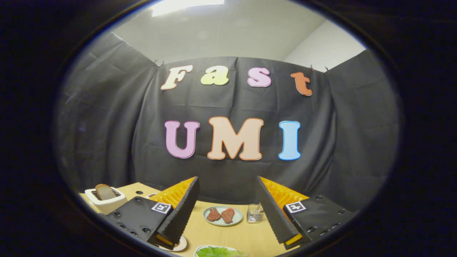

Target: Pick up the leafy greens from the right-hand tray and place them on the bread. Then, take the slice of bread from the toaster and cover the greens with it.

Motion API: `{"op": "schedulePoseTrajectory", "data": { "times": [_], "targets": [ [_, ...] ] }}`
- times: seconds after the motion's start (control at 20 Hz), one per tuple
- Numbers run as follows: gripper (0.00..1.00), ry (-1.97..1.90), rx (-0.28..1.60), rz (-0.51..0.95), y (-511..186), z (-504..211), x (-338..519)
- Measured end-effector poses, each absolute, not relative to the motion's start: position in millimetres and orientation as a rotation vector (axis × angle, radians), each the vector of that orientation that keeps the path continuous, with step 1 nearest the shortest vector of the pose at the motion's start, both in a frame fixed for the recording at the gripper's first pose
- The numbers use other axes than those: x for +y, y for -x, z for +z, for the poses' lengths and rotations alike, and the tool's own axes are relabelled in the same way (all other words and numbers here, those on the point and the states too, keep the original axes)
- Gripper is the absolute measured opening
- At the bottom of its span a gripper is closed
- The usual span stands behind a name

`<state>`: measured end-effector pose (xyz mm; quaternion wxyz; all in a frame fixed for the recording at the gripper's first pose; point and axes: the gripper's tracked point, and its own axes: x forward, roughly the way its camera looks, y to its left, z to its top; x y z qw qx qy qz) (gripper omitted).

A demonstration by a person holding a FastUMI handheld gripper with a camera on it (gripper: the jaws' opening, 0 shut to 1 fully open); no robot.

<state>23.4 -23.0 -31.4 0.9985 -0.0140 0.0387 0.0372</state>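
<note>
Our fingers stood spread wide and held nothing, raised above the pale wooden bench — a stance, we judged, for choosing an approach. Just beneath them lay the leafy greens on a white tray. Beyond, between the fingers, sat a small grey plate with two reddish-brown pieces, a clear glass beside it. Off left, a white toaster held the brown bread slice upright — ready for lifting.
</note>
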Motion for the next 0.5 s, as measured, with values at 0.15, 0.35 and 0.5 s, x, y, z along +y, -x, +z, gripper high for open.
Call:
{"op": "schedulePoseTrajectory", "data": {
  "times": [0.15,0.35,0.5],
  "targets": [
    [1.0,0.051,0.136,0.147,-26.8,-50.4,-21.3],
    [1.0,0.124,0.21,0.222,-31.4,-76.0,-23.4],
    [1.0,0.163,0.266,0.28,-32.1,-95.5,-19.9]
  ]
}}
